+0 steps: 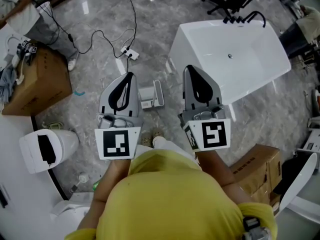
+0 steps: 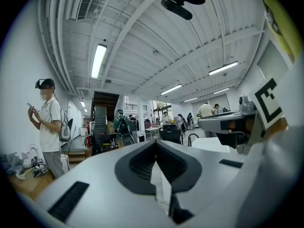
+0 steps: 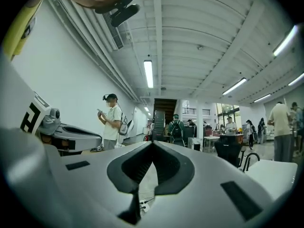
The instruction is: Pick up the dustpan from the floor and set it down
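The dustpan point(image 1: 151, 95), grey and white, lies on the marbled floor between and far below my two grippers in the head view. My left gripper point(image 1: 129, 75) is held level in front of the person's chest, its tips meeting with nothing between them point(image 2: 156, 142). The right gripper point(image 1: 189, 68) hangs beside it at the same height, also shut and empty point(image 3: 152, 143). Neither gripper view shows the dustpan; both look out across the hall. Each gripper view catches the other gripper at its edge.
A white bathtub point(image 1: 235, 59) stands at the right. Cardboard boxes sit at the left point(image 1: 40, 84) and lower right point(image 1: 260, 174). A toilet point(image 1: 47, 149) is at the lower left. A power strip point(image 1: 129, 52) with cables lies ahead. A person point(image 3: 112, 120) stands by the wall.
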`<state>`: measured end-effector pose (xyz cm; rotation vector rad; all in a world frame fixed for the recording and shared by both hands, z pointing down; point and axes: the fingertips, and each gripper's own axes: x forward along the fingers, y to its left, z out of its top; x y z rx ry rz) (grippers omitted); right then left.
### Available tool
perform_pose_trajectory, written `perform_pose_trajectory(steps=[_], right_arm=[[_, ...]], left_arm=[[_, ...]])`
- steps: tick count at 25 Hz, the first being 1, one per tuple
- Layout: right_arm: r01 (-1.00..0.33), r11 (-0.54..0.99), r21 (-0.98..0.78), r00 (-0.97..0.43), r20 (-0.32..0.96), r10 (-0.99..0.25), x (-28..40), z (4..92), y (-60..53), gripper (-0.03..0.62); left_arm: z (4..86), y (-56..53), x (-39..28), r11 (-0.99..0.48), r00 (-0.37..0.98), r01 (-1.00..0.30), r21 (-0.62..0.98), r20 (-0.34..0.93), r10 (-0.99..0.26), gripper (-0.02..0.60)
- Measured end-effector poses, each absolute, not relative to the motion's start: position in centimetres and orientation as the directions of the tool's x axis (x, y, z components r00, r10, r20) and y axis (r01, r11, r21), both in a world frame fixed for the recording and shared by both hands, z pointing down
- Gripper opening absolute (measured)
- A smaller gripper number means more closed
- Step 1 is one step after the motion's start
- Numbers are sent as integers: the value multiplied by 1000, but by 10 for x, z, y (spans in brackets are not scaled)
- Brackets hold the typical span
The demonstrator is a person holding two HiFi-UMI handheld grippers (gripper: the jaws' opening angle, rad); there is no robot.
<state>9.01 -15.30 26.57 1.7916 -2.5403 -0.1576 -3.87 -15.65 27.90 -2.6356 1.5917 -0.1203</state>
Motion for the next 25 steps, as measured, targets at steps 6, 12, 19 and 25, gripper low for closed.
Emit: perform_pose_trajectory(steps=[6, 12, 19, 25], right_arm=[[-932, 350, 98, -354, -35, -934, 91, 261, -148, 9], [-932, 352, 93, -355, -26, -934, 92, 264, -144, 9], [-928, 359, 97, -362, -14, -932, 95, 268, -141, 11], [-928, 362, 92, -364, -9, -931, 99, 271, -135, 11]], left_arm=[[268, -150, -38, -463, 464, -879, -116, 21, -886, 2], [267, -144, -38, -465, 466, -878, -109, 22, -885, 2], [268, -141, -37, -465, 465, -878, -113, 29, -885, 2], [269, -134, -33, -469, 468, -877, -109, 29, -883, 2]])
